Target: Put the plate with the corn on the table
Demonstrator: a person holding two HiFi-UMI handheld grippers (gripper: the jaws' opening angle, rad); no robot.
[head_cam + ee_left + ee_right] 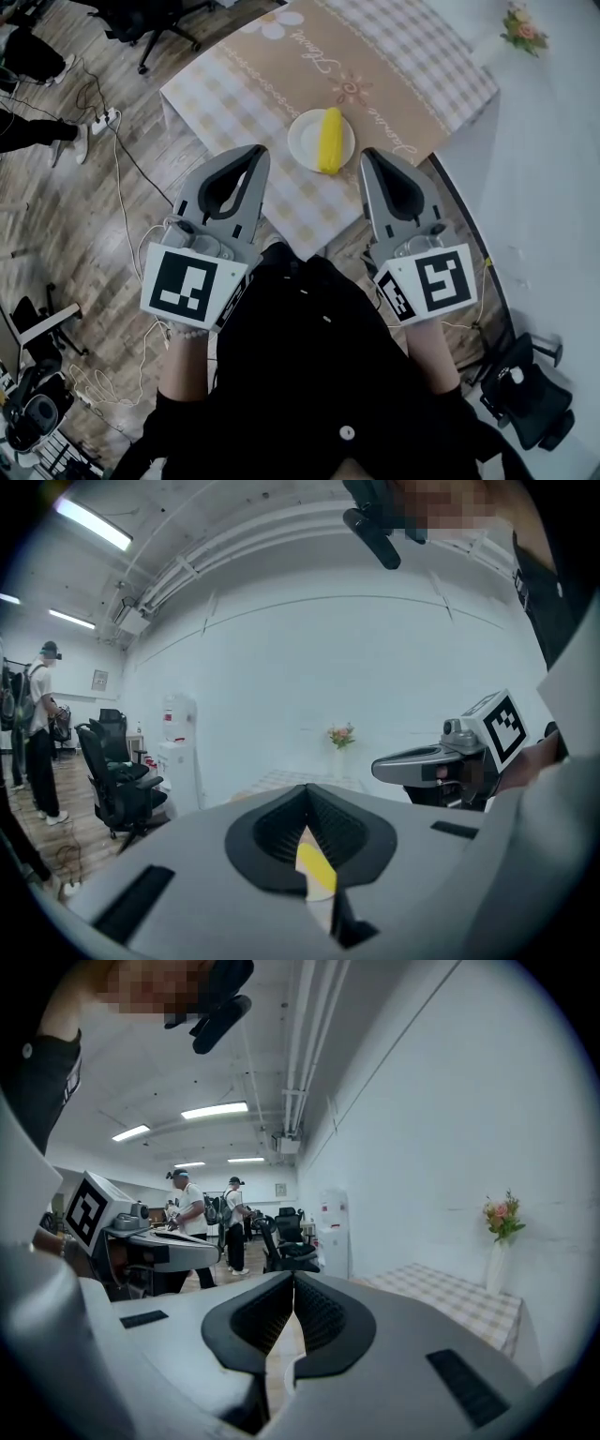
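A white plate point(305, 141) with a yellow corn cob point(329, 141) on it rests on the checked tablecloth point(234, 103), near the table's front corner. My left gripper point(255, 154) hangs just left of the plate, shut and empty. My right gripper point(368, 158) is just right of the plate, also shut with nothing in it. Neither touches the plate. In the left gripper view the jaws point(307, 795) meet, and the corn point(316, 872) shows below through the gap behind them. In the right gripper view the jaws point(292, 1284) are shut too.
A vase of flowers point(523, 30) stands at the table's far right by the white wall. Cables point(112, 159) lie on the wood floor to the left. Office chairs point(117, 780), a water dispenser point(176, 747) and people point(187, 1222) are further back in the room.
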